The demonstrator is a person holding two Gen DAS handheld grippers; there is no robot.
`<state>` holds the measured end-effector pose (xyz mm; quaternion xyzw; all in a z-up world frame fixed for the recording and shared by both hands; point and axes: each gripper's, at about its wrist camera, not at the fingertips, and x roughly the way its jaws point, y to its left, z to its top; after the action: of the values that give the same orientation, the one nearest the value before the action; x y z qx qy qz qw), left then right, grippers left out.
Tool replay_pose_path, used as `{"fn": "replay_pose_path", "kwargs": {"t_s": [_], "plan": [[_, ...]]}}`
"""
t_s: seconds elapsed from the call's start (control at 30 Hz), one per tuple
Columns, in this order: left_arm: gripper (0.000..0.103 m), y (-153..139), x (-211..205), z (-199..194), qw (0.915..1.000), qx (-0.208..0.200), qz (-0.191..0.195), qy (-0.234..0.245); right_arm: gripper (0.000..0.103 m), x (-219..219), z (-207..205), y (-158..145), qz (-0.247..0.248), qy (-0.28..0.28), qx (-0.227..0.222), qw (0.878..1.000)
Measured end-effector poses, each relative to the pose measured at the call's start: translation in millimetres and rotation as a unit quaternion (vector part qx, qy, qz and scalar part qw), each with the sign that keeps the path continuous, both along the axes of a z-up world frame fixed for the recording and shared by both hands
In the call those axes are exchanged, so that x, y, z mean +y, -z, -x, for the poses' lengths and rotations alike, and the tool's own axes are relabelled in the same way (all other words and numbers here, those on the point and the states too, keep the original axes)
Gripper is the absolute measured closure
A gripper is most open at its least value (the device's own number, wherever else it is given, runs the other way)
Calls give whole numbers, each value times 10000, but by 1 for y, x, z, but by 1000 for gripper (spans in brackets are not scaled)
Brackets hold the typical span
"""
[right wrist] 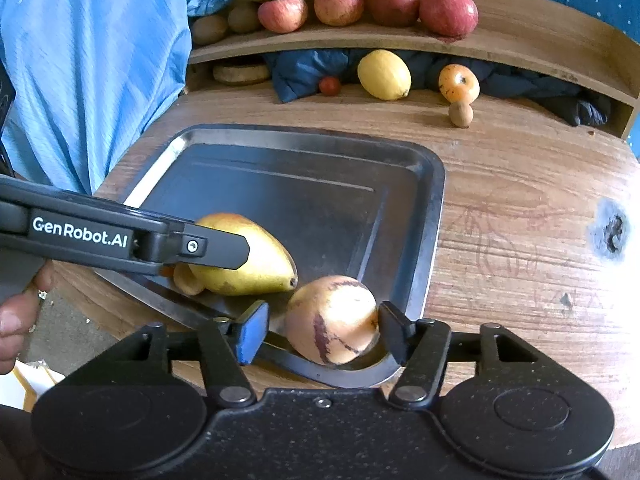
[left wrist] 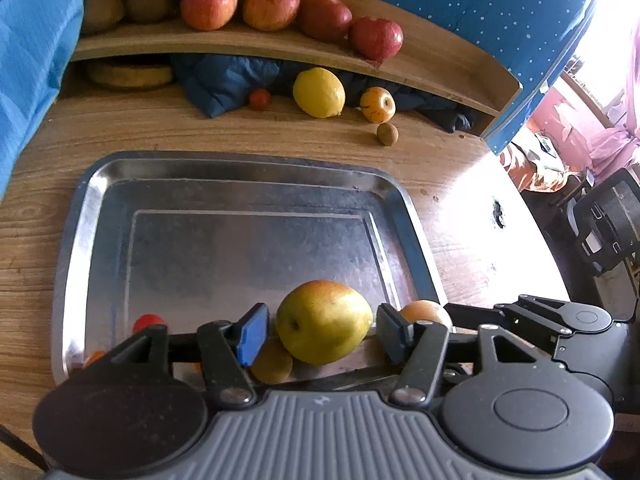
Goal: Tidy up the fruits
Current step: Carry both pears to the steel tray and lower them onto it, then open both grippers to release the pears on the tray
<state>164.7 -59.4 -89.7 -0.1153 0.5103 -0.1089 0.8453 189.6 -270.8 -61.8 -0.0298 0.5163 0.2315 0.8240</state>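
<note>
Your left gripper (left wrist: pixel 322 330) stands over the near edge of the metal tray (left wrist: pixel 92 216), at the bottom centre of the left wrist view, and the yellow-green pear (left wrist: pixel 322 322) lies between its fingers; there is a gap on the blue-pad side and the black finger sits just beside the fruit, so read the grip as released, with the pear resting on the tray floor. In the right wrist view the pear's long axis runs from middle left down toward the centre, its narrow end pointing at the striped pale fruit (right wrist: pixel 332 320). That fruit sits in the tray's near corner, between the fingers of your right gripper (right wrist: pixel 322 330); a clear gap shows on the blue-pad side and the black finger is close to or just touching the skin, so this one too looks let go. Each fruit lies straight ahead of its own fingers, so the coming move probably turns on backing out along the fingers without nudging either fruit. A lemon (left wrist: pixel 319 92), a spotted orange fruit (left wrist: pixel 377 105), a small red fruit (left wrist: pixel 260 99) and a small brown fruit (left wrist: pixel 387 134) wait on the wooden table (left wrist: pixel 280 136) in the upper centre, under a shelf of red apples (left wrist: pixel 288 10). The only legible writing is "GenRobot.AI", on the left gripper's arm at middle left of the right wrist view.
</note>
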Motion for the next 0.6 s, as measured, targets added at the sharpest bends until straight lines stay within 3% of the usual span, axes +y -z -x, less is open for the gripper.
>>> {"fn": "replay_pose_path", "kwargs": {"t_s": [0.17, 0.6], "plan": [[25, -8, 6, 7, 9999, -19, -125, -84, 27, -1, 1, -6, -38, -44, -41, 10000], [8, -23, 32, 34, 9984, 216, -402, -326, 6, -4, 5, -17, 93, -203, 2, 9998]]}}
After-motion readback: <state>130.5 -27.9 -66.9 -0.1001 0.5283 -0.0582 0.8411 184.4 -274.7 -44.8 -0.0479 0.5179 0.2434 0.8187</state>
